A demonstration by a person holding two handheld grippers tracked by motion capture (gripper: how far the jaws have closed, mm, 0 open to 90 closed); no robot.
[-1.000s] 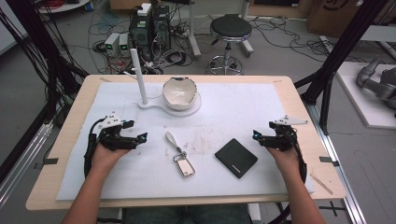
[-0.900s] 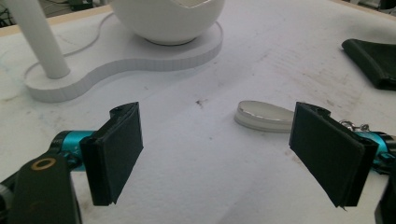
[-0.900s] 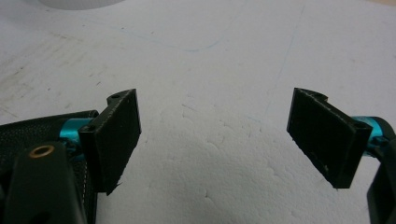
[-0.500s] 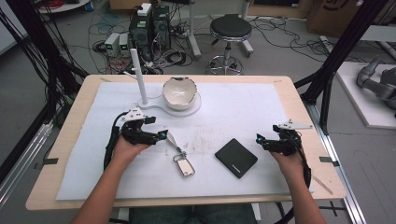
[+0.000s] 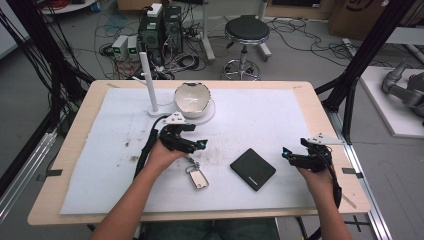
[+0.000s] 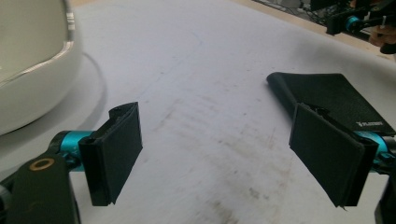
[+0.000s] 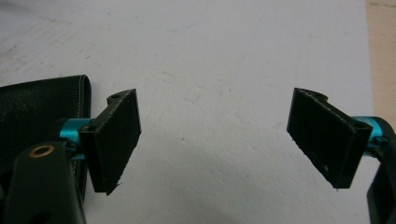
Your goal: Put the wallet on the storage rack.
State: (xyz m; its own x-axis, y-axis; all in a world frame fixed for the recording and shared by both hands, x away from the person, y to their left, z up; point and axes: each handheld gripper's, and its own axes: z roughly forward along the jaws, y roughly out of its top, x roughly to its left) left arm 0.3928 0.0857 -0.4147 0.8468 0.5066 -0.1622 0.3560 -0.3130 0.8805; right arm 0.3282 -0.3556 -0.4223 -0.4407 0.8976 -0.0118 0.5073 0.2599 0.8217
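A key ring with a silver fob (image 5: 198,178) lies on the white mat (image 5: 260,115) near the middle front. My left gripper (image 5: 200,145) hovers just behind the keys, open and holding nothing. A black wallet (image 5: 252,169) lies flat to the right of the keys. In the left gripper view the wallet (image 6: 327,93) sits beyond the right jaw, and that gripper (image 6: 215,121) stands wide open over bare mat. My right gripper (image 5: 286,154) stays to the right of the wallet, open. In the right gripper view the wallet (image 7: 37,112) lies behind the left jaw of the open gripper (image 7: 215,107).
A white bowl (image 5: 191,99) rests on a white base with an upright post (image 5: 148,80) at the back of the mat, close behind my left gripper. The bowl's side (image 6: 28,70) looms at the left of the left gripper view. The table's wooden edge (image 7: 383,46) runs right of the mat.
My left gripper has travelled right from the left side of the mat to just behind the keys, staying open. The right gripper has hardly moved.
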